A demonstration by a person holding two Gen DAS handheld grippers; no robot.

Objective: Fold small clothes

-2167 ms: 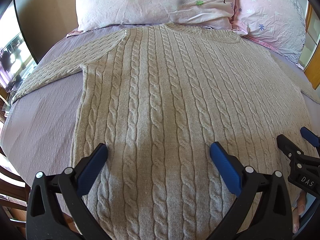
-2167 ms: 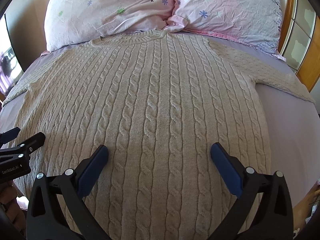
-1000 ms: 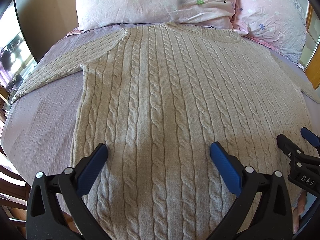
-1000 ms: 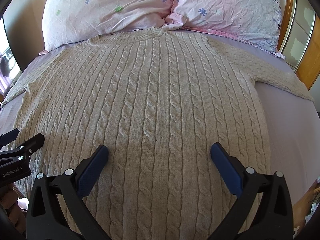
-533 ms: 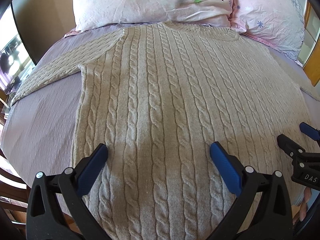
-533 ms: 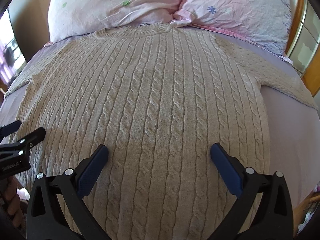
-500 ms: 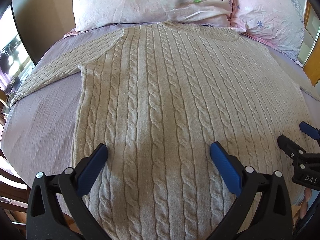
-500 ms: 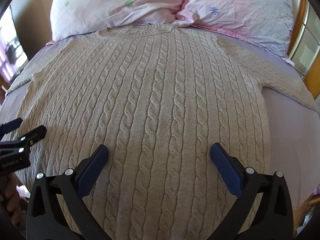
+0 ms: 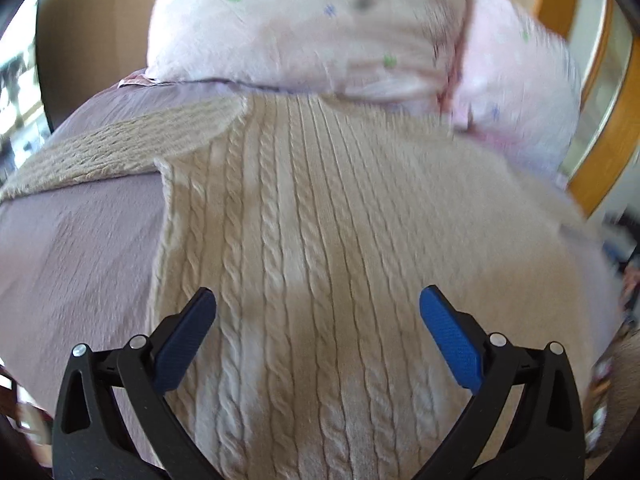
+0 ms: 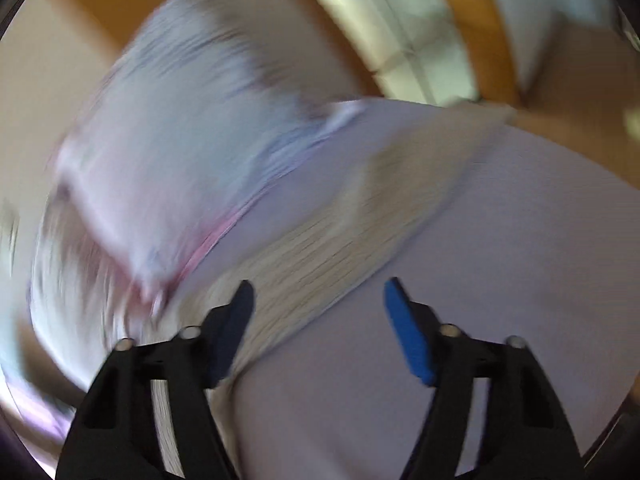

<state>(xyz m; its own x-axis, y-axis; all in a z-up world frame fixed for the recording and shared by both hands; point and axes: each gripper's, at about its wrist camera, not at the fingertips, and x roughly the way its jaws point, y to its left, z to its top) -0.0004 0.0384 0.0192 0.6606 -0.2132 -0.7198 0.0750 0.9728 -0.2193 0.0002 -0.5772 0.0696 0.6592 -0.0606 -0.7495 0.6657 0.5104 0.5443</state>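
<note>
Left wrist view has the beige cable-knit sweater (image 9: pixel 320 220) lying flat on the lilac bed sheet (image 9: pixel 76 240), its collar up against the pink floral pillows (image 9: pixel 304 24). One sleeve (image 9: pixel 120 152) stretches out sideways. The left gripper (image 9: pixel 318 312) hovers over the sweater's lower body with its jaws wide apart. Right wrist view is heavily blurred: the right gripper (image 10: pixel 318 300), jaws apart and empty, sits above the other sleeve (image 10: pixel 340 240), which crosses the sheet beside a pillow.
</note>
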